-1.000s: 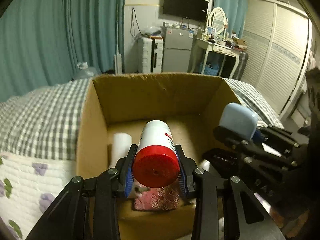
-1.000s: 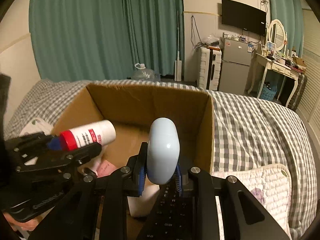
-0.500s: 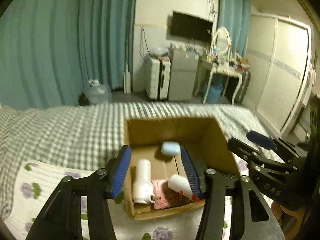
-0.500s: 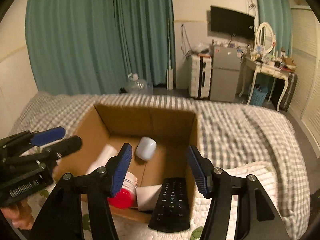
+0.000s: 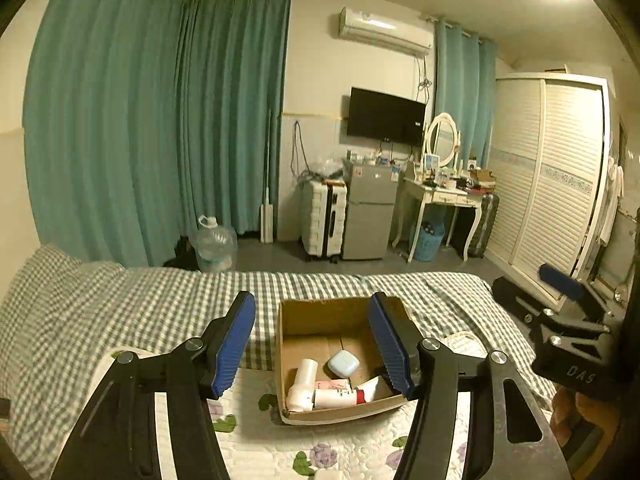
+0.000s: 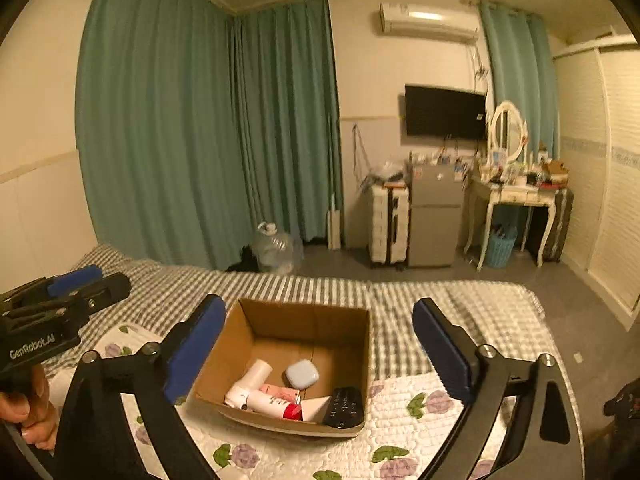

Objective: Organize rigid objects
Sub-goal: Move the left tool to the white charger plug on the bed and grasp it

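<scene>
An open cardboard box (image 5: 304, 316) (image 6: 352, 316) sits on the bed. Inside lie a white bottle (image 5: 303, 380) (image 6: 252, 380), a red-capped white bottle (image 5: 338, 397) (image 6: 272, 402), a pale blue case (image 5: 343, 362) (image 6: 302, 373), a pink packet (image 5: 332, 384) and a black remote (image 6: 344, 406). My left gripper (image 5: 312, 344) is open and empty, raised high above and behind the box. My right gripper (image 6: 320, 348) is open and empty, also well above it. Each gripper shows at the edge of the other's view.
The box rests on a white floral quilt (image 6: 400, 440) over a grey checked bedspread (image 5: 120, 312). Beyond the bed are teal curtains (image 5: 160, 120), a water jug (image 5: 212, 248), a white suitcase (image 5: 324, 220), a small fridge (image 5: 370, 216), a vanity table (image 5: 440, 196) and a wardrobe (image 5: 548, 184).
Both grippers let go of the red-capped bottle and the blue case, which now lie in the box. Both grippers opened and pulled up and back, far from the box.
</scene>
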A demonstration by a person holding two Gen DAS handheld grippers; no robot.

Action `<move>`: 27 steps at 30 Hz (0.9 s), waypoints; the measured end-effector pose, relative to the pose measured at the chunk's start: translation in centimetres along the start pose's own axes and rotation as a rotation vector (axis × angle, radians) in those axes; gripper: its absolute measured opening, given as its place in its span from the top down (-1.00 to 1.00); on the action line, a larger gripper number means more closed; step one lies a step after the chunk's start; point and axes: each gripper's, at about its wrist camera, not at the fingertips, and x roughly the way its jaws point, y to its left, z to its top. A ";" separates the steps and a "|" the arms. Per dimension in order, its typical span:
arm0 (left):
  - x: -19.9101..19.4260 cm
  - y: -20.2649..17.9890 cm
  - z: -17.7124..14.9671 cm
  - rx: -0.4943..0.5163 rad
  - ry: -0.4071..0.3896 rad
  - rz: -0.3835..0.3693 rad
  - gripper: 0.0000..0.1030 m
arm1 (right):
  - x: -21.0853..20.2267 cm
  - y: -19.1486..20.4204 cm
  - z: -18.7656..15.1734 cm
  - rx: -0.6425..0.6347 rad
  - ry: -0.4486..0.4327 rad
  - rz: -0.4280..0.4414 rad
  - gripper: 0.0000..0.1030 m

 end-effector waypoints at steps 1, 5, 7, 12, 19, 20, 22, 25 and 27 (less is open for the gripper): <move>-0.6 0.0 0.2 -0.003 -0.006 0.008 -0.22 | -1.0 0.4 0.4 -0.005 -0.017 -0.009 -1.00; -2.8 0.1 0.4 -0.020 -0.027 0.018 -0.26 | -4.4 1.7 1.8 -0.033 -0.084 -0.048 -1.00; -3.9 -0.1 0.1 -0.009 -0.044 0.039 -0.26 | -5.9 2.2 2.0 -0.044 -0.110 -0.044 -1.00; -6.2 -0.5 -0.5 -0.004 -0.083 0.063 -0.26 | -8.8 2.9 1.6 -0.081 -0.137 -0.026 -0.99; -8.3 -0.8 -2.0 -0.025 -0.090 0.080 -0.27 | -10.8 3.5 0.1 -0.101 -0.141 -0.008 -0.99; -8.5 -0.9 -2.3 -0.032 -0.088 0.074 -0.27 | -11.1 3.5 -0.3 -0.102 -0.136 -0.005 -0.99; -8.5 -1.2 -3.1 -0.040 -0.085 0.063 -0.27 | -11.4 3.6 -0.9 -0.102 -0.131 -0.002 -1.00; -8.2 -1.7 -4.0 -0.027 -0.079 0.061 -0.27 | -11.8 3.5 -2.3 -0.105 -0.114 0.000 -0.99; -7.7 -2.0 -4.8 -0.012 -0.063 0.058 -0.27 | -11.7 3.4 -3.3 -0.105 -0.101 -0.007 -0.99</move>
